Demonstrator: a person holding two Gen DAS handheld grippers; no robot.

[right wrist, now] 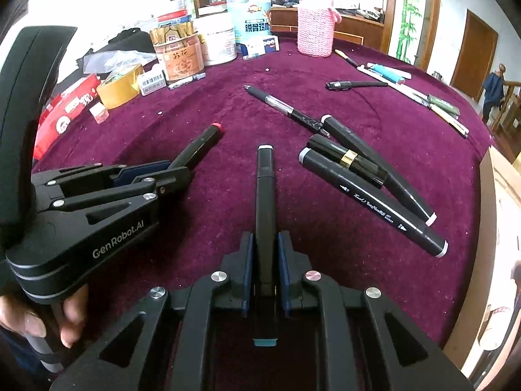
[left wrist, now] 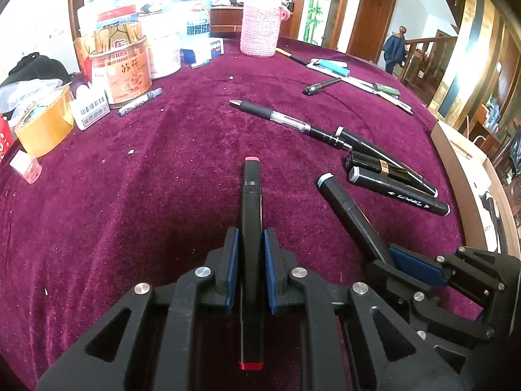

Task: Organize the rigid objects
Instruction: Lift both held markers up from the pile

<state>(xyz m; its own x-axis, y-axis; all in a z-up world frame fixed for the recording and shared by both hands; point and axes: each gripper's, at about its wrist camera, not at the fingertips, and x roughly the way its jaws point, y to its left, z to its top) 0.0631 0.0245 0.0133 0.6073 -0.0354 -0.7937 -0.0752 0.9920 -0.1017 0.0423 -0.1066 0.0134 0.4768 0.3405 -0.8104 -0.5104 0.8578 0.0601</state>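
Purple velvet cloth covers the table I am working over, with a wood-panelled room and a brown door behind it. My left gripper has its blue pads pressed against a black marker with a red cap, which runs straight out between the fingers with its far end pointing away across the cloth. My right gripper pinches a second black marker with a pale blue cap in the same manner, its teal rear end showing near the camera. From the right wrist view I see the left gripper off to the left, angled toward the middle, and a hand wrapped round its handle at the lower left edge. Ahead and to the right on the cloth lie a loose cluster of black markers, touching one another, with a black gel pen just beyond them, its tip pointing away to the left. Further back a lone black pen lies apart. Along the far edge stand an orange tin, a roll of brown tape and a jar in a pink knitted cover.
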